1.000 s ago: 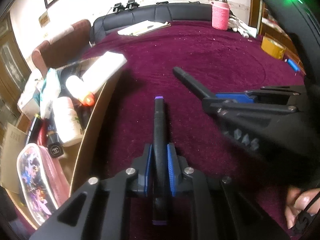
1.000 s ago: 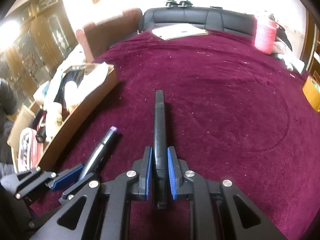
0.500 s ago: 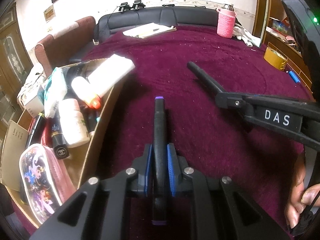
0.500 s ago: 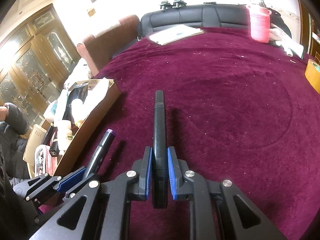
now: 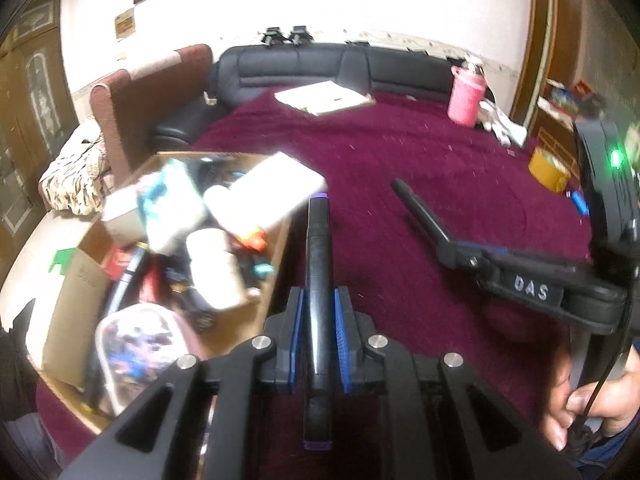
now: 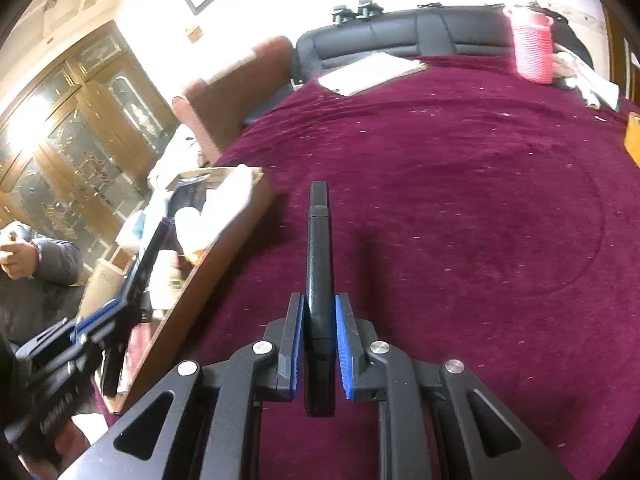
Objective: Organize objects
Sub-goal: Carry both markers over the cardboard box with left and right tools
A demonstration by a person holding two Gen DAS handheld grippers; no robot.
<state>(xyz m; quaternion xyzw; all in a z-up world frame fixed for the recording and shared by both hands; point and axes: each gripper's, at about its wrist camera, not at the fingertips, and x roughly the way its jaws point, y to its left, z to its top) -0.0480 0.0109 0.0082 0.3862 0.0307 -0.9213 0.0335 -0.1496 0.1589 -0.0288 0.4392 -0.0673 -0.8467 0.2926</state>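
Left claw (image 5: pixel 319 336) clamps purple-capped marker (image 5: pixel 318 280), held above counter (image 5: pixel 400 200) by the cardboard box (image 5: pixel 276 264) rim. Right claw (image 6: pixel 319 340), lettered "DAS", pinches black marker (image 6: pixel 319 264). Maroon cloth beyond lies open to pink holder (image 6: pixel 534 48).

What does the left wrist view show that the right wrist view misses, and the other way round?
Only the left wrist view: the purple-tipped marker clamped in the left tongs, and a blue item by the yellow box. Only the right wrist view: golden glazed doors and a seated person's hand. Both: the cardboard box of clutter, the pink cup, the black pen in the right tongs.
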